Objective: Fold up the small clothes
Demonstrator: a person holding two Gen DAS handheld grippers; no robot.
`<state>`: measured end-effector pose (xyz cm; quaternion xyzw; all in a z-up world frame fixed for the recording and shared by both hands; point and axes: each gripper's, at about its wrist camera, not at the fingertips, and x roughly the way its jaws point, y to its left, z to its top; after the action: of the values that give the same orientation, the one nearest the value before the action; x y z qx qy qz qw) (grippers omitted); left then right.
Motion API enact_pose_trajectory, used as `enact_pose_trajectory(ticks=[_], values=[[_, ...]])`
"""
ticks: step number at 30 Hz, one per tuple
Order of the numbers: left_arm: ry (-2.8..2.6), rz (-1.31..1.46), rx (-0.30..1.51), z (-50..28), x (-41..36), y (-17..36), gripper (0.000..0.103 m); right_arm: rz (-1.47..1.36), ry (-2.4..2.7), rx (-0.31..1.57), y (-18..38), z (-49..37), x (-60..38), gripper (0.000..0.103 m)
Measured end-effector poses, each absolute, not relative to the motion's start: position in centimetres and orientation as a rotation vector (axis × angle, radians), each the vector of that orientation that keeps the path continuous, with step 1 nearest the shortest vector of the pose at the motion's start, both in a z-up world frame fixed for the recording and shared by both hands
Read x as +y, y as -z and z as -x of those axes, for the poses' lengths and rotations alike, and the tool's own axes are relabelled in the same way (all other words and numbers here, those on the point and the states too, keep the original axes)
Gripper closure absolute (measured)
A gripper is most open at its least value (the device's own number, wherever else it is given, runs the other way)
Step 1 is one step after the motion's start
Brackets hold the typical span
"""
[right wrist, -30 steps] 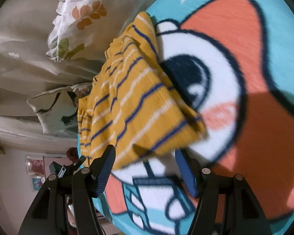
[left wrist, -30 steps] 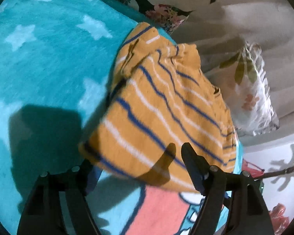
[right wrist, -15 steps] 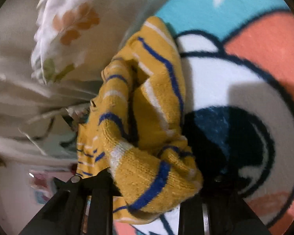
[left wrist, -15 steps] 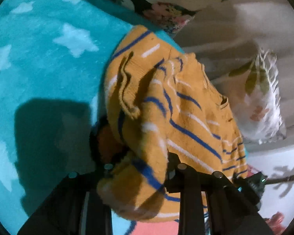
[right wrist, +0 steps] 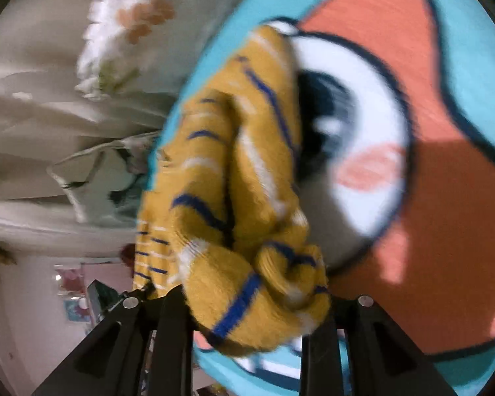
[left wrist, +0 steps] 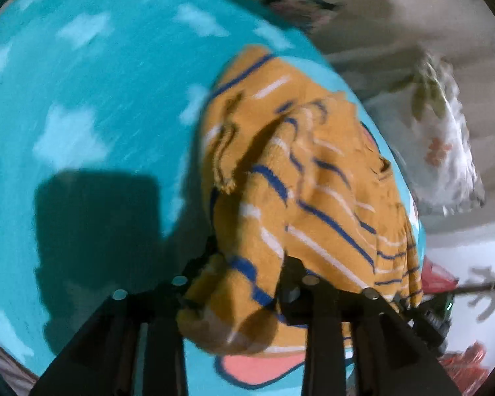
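A small mustard-yellow knitted sweater [left wrist: 297, 171] with blue and white stripes lies on a turquoise cartoon blanket [left wrist: 82, 82]. Its near edge is bunched up and raised. In the left wrist view, my left gripper [left wrist: 247, 264] has one corner of that edge gathered between its fingers, and its jaws are opening slightly while the cloth still fills the gap. In the right wrist view, the sweater [right wrist: 234, 165] hangs in a thick fold over the blanket's [right wrist: 445, 247] orange and white face print. My right gripper [right wrist: 254, 297] holds the other corner, its jaws also easing open around the wad. Both views are blurred.
A white pillow with leaf and flower print [left wrist: 445, 151] [right wrist: 132, 33] lies just past the blanket's far edge on rumpled beige bedding [right wrist: 33, 132]. Red items [left wrist: 472, 363] sit beyond the bed at the lower right of the left wrist view.
Both grippers, open beside the flat hem a second ago, closed on its two corners. The hem is now bunched and lifted off the blanket, and both views have shifted with blur.
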<state>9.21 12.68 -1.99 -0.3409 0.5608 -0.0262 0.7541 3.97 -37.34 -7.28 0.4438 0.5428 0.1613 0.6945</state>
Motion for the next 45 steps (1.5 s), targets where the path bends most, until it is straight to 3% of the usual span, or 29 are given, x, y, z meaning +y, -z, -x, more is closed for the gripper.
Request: enact_pose_trajectory(ticks=[7, 11, 18, 25, 32, 40, 45], values=[[-0.031, 0.822, 1.158, -6.7, 15.5, 1.2, 0.064, -0.918, -0.289, 1.163, 5.0, -2.0, -40.2, 0.064], [-0.070, 0.808, 1.126, -5.2, 16.5, 0.1, 0.064, -0.859, -0.212, 1.078, 2.3, -1.3, -42.3, 0.050], [-0.154, 0.740, 1.105, -2.2, 17.9, -1.0, 0.062, -0.687, -0.282, 0.968, -3.7, -3.0, -40.5, 0.050], [-0.186, 0.572, 1.075, -0.3, 15.7, -2.9, 0.059, -0.514, -0.382, 1.125, 0.6, -8.3, -33.3, 0.050], [-0.214, 0.474, 1.039, 1.3, 15.3, -4.8, 0.045, -0.457, -0.351, 1.209, 3.2, -11.4, -32.7, 0.050], [-0.110, 0.479, 1.086, -2.7, 16.4, -2.5, 0.043, -0.378, -0.286, 1.107, -2.6, -10.1, -31.3, 0.048], [-0.030, 0.465, 1.137, -5.8, 16.7, -0.6, 0.045, -0.371, -0.325, 1.102, -5.1, -11.0, -25.1, 0.046]])
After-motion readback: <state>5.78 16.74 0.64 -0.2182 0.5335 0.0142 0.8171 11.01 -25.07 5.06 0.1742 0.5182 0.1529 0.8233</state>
